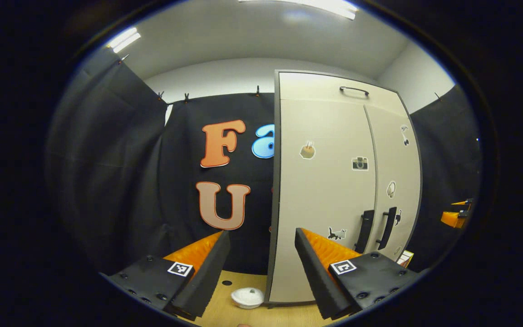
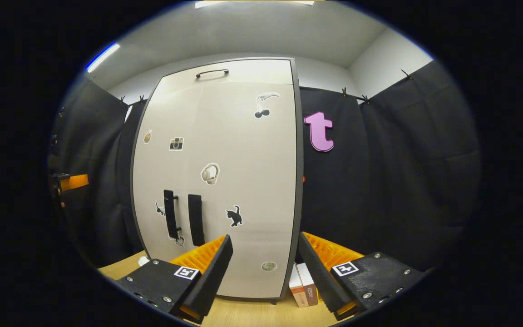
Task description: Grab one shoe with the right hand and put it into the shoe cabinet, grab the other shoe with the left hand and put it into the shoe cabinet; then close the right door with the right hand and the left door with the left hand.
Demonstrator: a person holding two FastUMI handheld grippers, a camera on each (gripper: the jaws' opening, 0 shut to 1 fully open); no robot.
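A white bowl (image 1: pixel 247 297) sits on the wooden floor (image 1: pixel 225 313); books (image 2: pixel 303 284) stand upright (two, side by side).

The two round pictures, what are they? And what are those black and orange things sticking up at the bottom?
Each picture comes from a small camera riding on a hand-held grabbing tool. A person holds one in each hand. The black and orange wedges are the tool's two fingers.

In the left gripper view you look along the left tool. Its fingers are apart and hold nothing. Ahead stands a tall pale shoe cabinet, both doors closed, with stickers and two dark handles. A small white bowl-like thing lies on the wooden surface beside it.

In the right gripper view you look along the right tool, also open and empty, facing the same cabinet. Some books or boxes stand at its right corner. I can't see any shoes, so they may be inside.
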